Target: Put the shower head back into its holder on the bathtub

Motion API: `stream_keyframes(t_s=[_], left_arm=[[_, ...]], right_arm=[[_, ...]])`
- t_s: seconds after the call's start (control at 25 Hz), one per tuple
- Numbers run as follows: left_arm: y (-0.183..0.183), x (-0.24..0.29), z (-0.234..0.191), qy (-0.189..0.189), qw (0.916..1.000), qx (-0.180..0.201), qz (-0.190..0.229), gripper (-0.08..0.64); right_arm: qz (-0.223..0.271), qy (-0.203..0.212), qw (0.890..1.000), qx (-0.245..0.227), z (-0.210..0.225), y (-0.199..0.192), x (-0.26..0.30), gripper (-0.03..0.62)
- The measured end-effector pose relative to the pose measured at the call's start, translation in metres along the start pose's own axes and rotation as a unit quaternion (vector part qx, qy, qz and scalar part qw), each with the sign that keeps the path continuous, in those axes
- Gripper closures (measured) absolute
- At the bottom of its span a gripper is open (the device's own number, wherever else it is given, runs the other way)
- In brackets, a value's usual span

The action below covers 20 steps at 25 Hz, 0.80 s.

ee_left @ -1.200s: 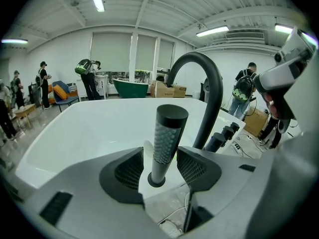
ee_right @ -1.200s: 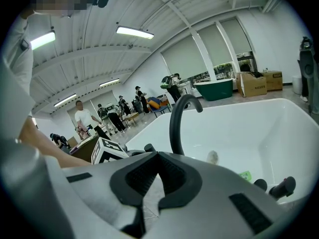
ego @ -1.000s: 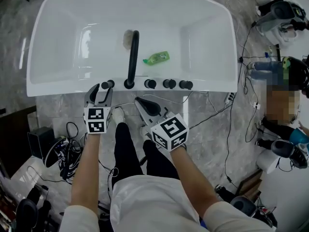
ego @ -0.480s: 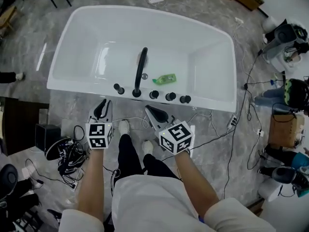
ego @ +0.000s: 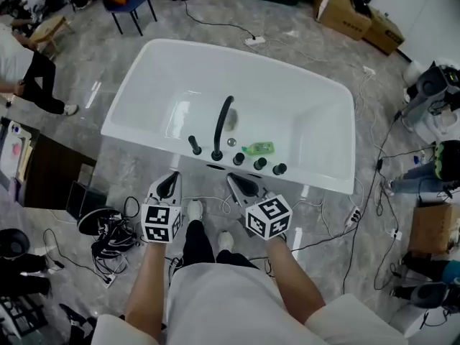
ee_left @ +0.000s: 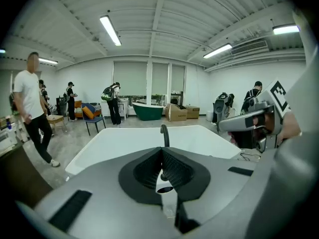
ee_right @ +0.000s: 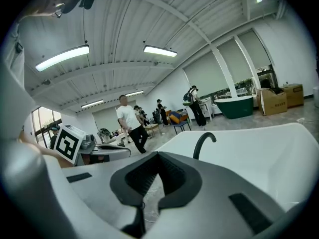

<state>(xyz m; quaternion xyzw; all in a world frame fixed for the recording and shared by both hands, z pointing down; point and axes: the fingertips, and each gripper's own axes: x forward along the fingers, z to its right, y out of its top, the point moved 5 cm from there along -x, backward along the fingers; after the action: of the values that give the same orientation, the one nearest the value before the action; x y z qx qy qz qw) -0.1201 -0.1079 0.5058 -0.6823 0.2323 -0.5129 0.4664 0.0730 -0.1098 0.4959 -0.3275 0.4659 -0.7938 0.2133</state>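
Note:
The white bathtub [ego: 165, 70] lies ahead of me, and its black curved spout [ego: 223, 124] rises from the near rim. Left of the spout, the black shower head [ego: 194, 146] stands upright on that rim. My left gripper [ego: 171, 182] hangs over the floor, short of the rim and apart from the shower head; it is shut with nothing in it. My right gripper [ego: 241, 183] hovers beside it, also shut and empty. The spout [ee_left: 164, 133] shows past the closed jaws in the left gripper view, and the spout [ee_right: 202, 142] appears again in the right gripper view.
Three black knobs [ego: 259, 164] sit on the rim right of the spout. A green bottle [ego: 258, 149] lies inside the tub. Tangled cables [ego: 108, 236] cover the floor at left. A blue chair [ego: 129, 2], cardboard boxes [ego: 359, 16] and standing people [ee_left: 32, 108] surround the tub.
Both grippers have risen and drawn back from the tub rim. The left gripper's jaws, open beside the shower head a second ago, have shut empty. The tub looks smaller and farther.

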Motion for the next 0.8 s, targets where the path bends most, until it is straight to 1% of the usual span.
stream_keyframes(t_s=[0.12,0.28,0.44,0.6,0.68,0.8], left_arm=[[0.004,-0.028,0.017,-0.002,0.9999,-0.008,0.011,0.551],[0.017,-0.056,0.028,-0.003,0.9988,-0.018,0.046,0.551],[0.026,-0.074,0.026,-0.012,0.9968,-0.045,0.065,0.551],[0.034,-0.088,0.019,-0.02,0.9958,-0.038,0.081,0.549],[0.032,-0.091,0.015,-0.032,0.9952,-0.044,0.081,0.551],[0.029,-0.1,0.003,-0.037,0.9958,-0.033,0.077,0.549]], right_arm=[[0.009,0.011,1.0,-0.008,-0.012,0.007,-0.012,0.577],[0.023,0.028,0.999,-0.031,-0.028,0.023,-0.026,0.577],[0.028,0.035,0.998,-0.038,-0.041,0.029,-0.033,0.577],[0.033,0.033,0.998,-0.049,-0.053,0.034,-0.031,0.577],[0.036,0.028,0.997,-0.054,-0.059,0.036,-0.034,0.577],[0.04,0.02,0.998,-0.051,-0.07,0.038,-0.04,0.576]])
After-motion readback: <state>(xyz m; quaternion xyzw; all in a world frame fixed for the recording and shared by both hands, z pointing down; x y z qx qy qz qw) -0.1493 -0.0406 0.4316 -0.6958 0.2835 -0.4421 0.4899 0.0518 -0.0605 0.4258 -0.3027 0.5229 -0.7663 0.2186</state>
